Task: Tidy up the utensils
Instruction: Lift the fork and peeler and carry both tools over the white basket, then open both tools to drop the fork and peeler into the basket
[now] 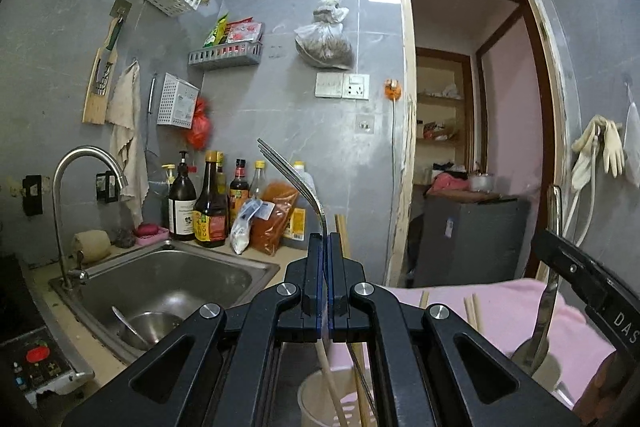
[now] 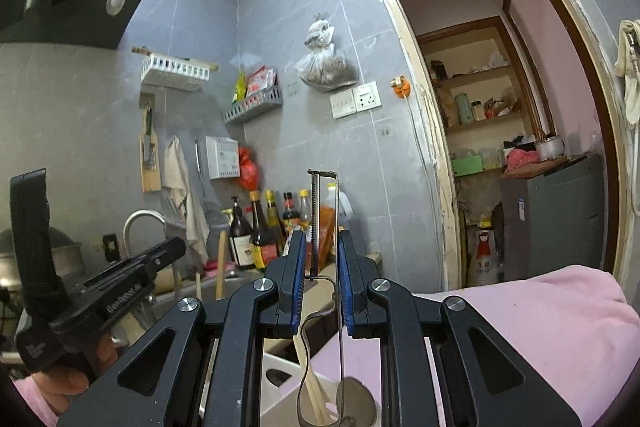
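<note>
While the left wrist view is read, the left gripper point(image 1: 325, 241) is seen fully shut on a fork point(image 1: 298, 179), clamped at the neck, tines up and leaning left. A holder point(image 1: 320, 403) with chopsticks point(image 1: 332, 387) sits right below, partly hidden by the gripper body. A sink point(image 1: 168, 279) lies left, a pink cloth point(image 1: 500, 311) right. The right gripper point(image 1: 576, 267) shows at the right edge with a metal handle.

From the right wrist view, the right gripper point(image 2: 320, 247) is seen slightly open, a peeler point(image 2: 324, 219) between the pads; pad contact cannot be told. The cup point(image 2: 280, 375) sits beneath, with chopsticks in it.

Likely step: utensils are to be dropped into the holder. Each handle should be centred over the opening, kept upright, lowered past the chopsticks, and released only once inside.
</note>
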`<state>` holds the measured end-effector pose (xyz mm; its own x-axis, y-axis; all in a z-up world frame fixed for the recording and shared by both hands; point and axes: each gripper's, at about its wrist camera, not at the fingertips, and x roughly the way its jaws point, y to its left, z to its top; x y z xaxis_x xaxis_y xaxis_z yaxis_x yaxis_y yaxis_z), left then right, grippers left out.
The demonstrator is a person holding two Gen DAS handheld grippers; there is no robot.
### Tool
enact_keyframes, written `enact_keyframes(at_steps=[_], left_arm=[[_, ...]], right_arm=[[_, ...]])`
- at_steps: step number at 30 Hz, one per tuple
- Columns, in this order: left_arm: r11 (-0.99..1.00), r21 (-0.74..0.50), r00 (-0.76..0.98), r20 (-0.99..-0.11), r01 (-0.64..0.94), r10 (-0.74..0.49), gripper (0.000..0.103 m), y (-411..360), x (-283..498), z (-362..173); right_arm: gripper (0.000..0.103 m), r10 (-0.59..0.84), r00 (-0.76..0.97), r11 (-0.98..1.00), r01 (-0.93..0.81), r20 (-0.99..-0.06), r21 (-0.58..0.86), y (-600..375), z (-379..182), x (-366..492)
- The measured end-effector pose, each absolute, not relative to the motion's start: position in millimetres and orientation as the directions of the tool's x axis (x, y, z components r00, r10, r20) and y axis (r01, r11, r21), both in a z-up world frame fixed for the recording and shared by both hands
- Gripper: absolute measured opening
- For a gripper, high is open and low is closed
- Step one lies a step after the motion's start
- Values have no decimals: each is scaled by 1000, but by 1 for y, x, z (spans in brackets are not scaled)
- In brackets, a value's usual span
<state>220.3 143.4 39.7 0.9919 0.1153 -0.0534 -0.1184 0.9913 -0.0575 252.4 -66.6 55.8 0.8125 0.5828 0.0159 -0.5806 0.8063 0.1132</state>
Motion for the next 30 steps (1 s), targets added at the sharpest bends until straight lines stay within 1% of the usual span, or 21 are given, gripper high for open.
enact_keyframes(at_steps=[6, 11, 15, 20, 22, 25, 30], left_arm=[[994, -42, 993, -66, -101, 98, 0, 138, 224, 24], [997, -26, 995, -77, -72, 70, 0, 130, 222, 15], [998, -41, 994, -102, -51, 46, 0, 130, 223, 9], [996, -90, 991, -130, -15, 3, 1, 135, 223, 5], [994, -113, 991, -132, -1, -14, 2, 138, 222, 7], [989, -148, 990, -136, 19, -39, 6, 143, 219, 12], [983, -178, 992, -115, 33, -55, 12, 146, 211, 23]], right_arm=[[13, 555, 832, 829, -554, 9, 72, -61, 43, 247], [14, 545, 838, 837, -543, -13, 73, -58, 36, 248], [14, 541, 841, 840, -538, -30, 69, -56, 32, 249], [14, 541, 839, 840, -538, -48, 69, -54, 29, 250], [14, 541, 839, 841, -537, -59, 69, -54, 27, 250], [14, 536, 842, 844, -532, -58, 66, -55, 28, 249], [19, 535, 844, 844, -531, -45, 78, -60, 31, 247]])
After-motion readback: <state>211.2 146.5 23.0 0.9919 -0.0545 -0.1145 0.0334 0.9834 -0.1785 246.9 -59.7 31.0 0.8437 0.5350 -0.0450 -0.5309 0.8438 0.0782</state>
